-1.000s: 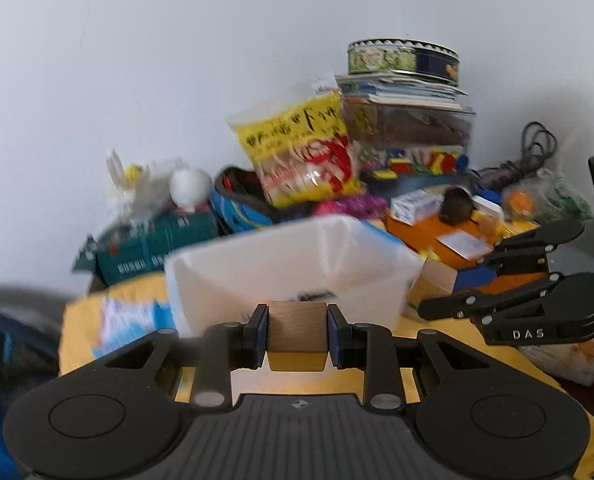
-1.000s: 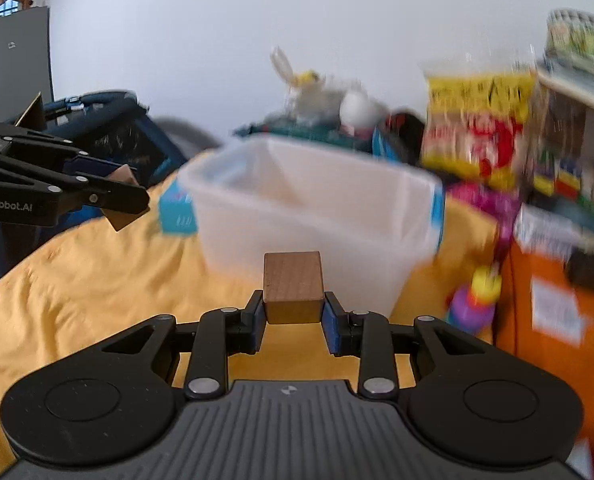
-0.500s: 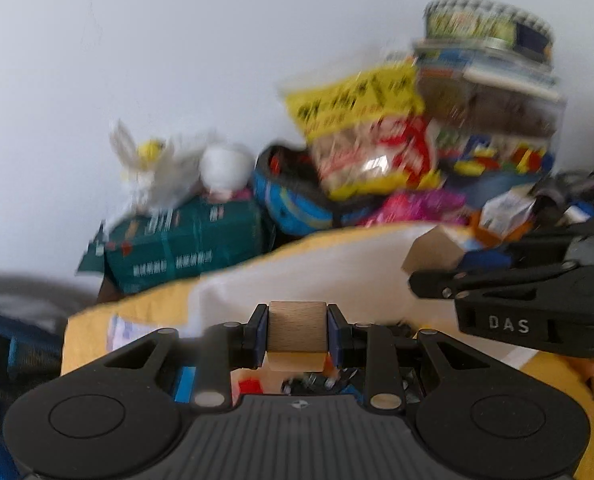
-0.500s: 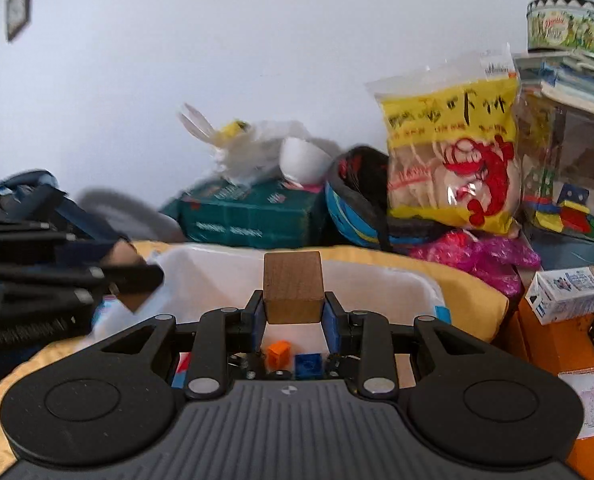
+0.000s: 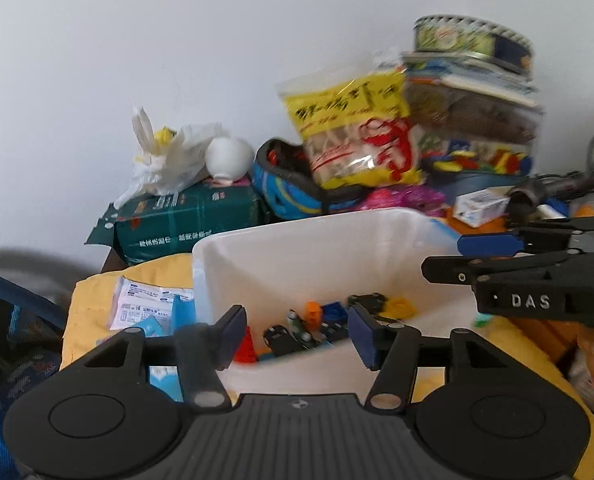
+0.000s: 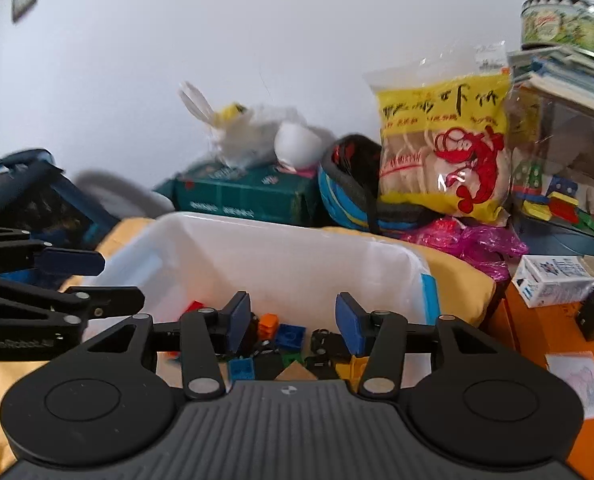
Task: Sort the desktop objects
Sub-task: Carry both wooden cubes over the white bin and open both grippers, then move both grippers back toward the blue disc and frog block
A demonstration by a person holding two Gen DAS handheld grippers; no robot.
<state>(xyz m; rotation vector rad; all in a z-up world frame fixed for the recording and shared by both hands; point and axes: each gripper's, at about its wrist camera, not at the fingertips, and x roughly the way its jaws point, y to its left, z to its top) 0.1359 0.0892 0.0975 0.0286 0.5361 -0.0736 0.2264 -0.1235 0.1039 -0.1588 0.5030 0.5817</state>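
Note:
A white plastic bin [image 5: 317, 248] [image 6: 281, 256] holds several small coloured toy bricks [image 5: 317, 320] [image 6: 289, 334]. My left gripper [image 5: 297, 332] hangs over the bin's near wall with its jaws opening and nothing between them. My right gripper [image 6: 293, 322] is also over the bin, its jaws opening and empty. A tan wooden block [image 6: 295, 372] lies among the bricks just below the right gripper; only its corner shows. Each gripper appears in the other's view: the right gripper [image 5: 457, 256] over the bin's right rim, the left gripper [image 6: 105, 280] at its left rim.
Behind the bin stand a green package [image 5: 185, 220], a white plastic bag [image 5: 169, 160], a blue helmet [image 6: 349, 196] and a yellow snack bag [image 6: 441, 140]. A yellow cloth [image 6: 457, 276] covers the table. Paper packets [image 5: 145, 308] lie left of the bin, a small white box [image 6: 553, 280] to its right.
Both grippers were shut on wooden blocks; now both have opened over the bin and the blocks have left the jaws. The bin's inside has come into view.

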